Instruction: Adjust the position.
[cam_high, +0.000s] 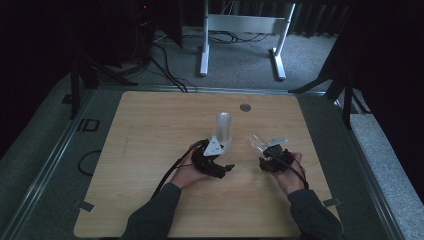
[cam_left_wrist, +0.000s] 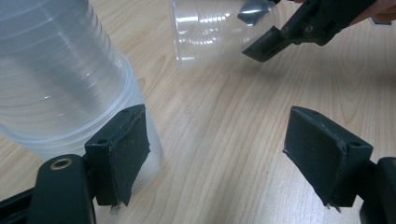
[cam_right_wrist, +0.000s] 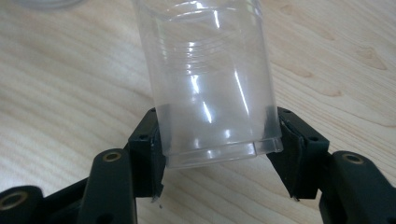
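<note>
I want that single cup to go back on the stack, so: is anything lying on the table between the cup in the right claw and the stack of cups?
Nothing visible does. The single cup, clamped in the right claw, has bare table between it and the stack of cups. The open left claw sits beside the stack's base.

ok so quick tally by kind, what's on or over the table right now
stack of clear plastic cups: 1
single clear plastic cup: 1
hand-held gripper: 2, left hand-held gripper open beside the stack, right hand-held gripper shut on the single cup
small round grey disc in the tabletop: 1
total: 5
</note>
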